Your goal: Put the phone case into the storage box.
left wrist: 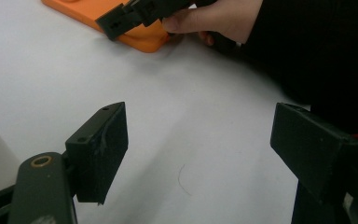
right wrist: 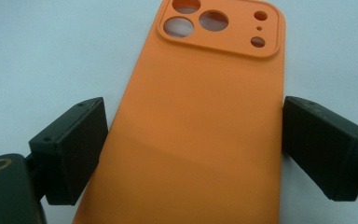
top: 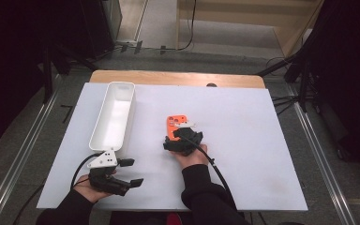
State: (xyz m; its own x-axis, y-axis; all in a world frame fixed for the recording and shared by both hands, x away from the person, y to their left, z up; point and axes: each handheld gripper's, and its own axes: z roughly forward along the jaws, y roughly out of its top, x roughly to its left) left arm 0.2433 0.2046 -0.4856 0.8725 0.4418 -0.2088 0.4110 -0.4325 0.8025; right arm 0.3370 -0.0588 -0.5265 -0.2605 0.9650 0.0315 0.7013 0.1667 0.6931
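High view: orange phone case (top: 175, 125) flat near the middle of the white surface (top: 243, 140), camera cut-outs at the far end. Right claw (top: 183, 136) over the case's near end, hand behind it. Left claw (top: 130, 172) at the near edge, held just past the near end of a long white bin (top: 113, 115), jaws apart on nothing.

Left gripper view: jaws wide apart over bare surface; a corner of the case (left wrist: 135, 35) at top, with the other claw on it.

Right gripper view: case (right wrist: 200, 130) lying between the two jaws, one at each long edge. Right pad seemingly touching the edge, left pad very close; firm clamping hard to confirm.
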